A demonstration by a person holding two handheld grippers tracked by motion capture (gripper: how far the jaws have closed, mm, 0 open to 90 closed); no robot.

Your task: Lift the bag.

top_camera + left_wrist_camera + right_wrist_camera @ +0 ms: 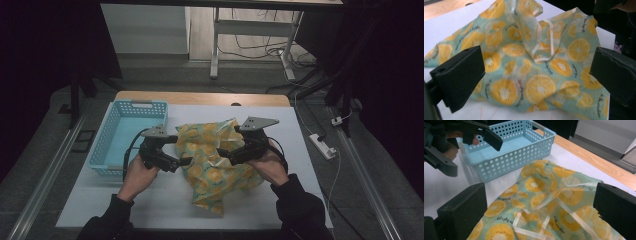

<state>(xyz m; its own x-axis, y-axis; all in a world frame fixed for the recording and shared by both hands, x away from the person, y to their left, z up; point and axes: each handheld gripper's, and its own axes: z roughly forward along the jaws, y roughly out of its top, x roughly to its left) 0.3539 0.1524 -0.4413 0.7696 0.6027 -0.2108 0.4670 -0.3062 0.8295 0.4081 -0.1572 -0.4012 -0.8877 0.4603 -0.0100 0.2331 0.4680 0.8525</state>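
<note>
Now both claws, left claw [186, 161] and right claw [223, 154], hang spread over the crumpled orange-print cloth [215, 167] mid-counter, basket [127, 137] at nine o'clock; best pinch opposite hemmed edges.

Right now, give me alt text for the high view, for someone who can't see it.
A crumpled cloth printed with orange slices lies on a white table, with a person's left gripper and right gripper poised at its two sides, jaws open. An empty light blue perforated basket sits on the table just left of the cloth.
</note>
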